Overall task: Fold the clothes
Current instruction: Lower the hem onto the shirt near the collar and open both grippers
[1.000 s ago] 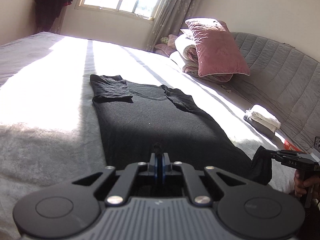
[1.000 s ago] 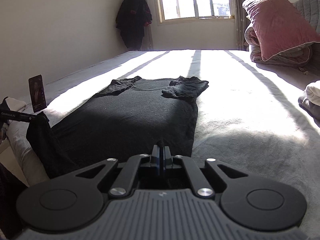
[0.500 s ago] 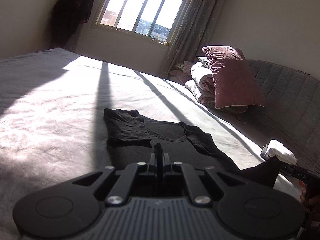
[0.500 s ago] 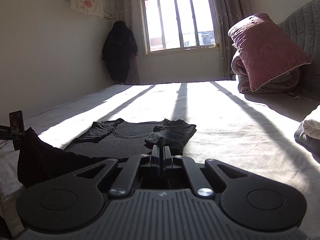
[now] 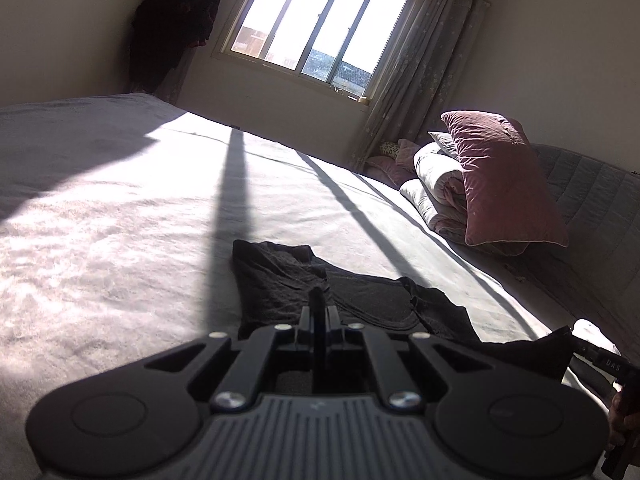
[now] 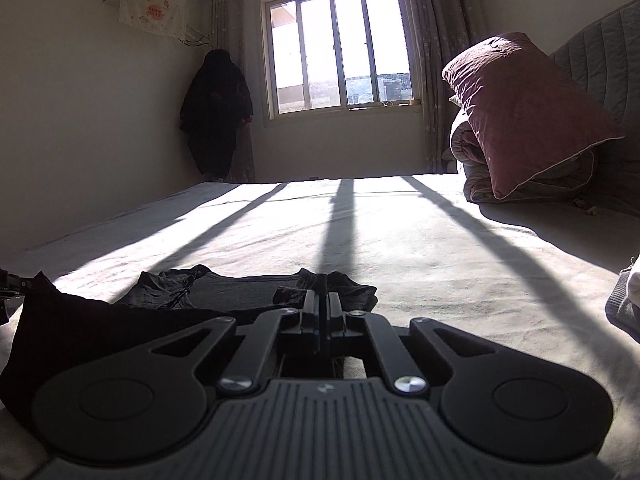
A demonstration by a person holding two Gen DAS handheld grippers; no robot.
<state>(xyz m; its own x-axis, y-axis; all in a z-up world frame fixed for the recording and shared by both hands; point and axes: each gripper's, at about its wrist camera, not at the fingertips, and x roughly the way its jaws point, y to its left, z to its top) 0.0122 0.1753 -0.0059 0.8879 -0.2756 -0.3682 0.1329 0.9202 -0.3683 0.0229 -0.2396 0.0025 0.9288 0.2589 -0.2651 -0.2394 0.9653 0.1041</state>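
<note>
A black T-shirt (image 5: 360,300) lies on the grey bed (image 5: 120,240), collar end far from me, both sleeves folded in. My left gripper (image 5: 319,294) is shut on the shirt's bottom hem at one corner. My right gripper (image 6: 321,292) is shut on the other hem corner. Both hold the hem lifted above the bed, low over the shirt's body. The lifted hem shows as a dark fold in the right wrist view (image 6: 80,332). In the left wrist view the right gripper (image 5: 576,344) shows at the right with cloth hanging from it.
A maroon pillow (image 5: 504,184) leans on rolled white bedding (image 5: 436,184) by the grey headboard (image 5: 592,208). A small white folded cloth (image 5: 592,330) lies at the right edge. A window (image 6: 340,52) and a hanging dark coat (image 6: 216,112) are at the far wall.
Both grippers have lifted the hem and carried it forward toward the collar. The cameras now sit lower and closer to the sleeves, and less of the shirt's body shows.
</note>
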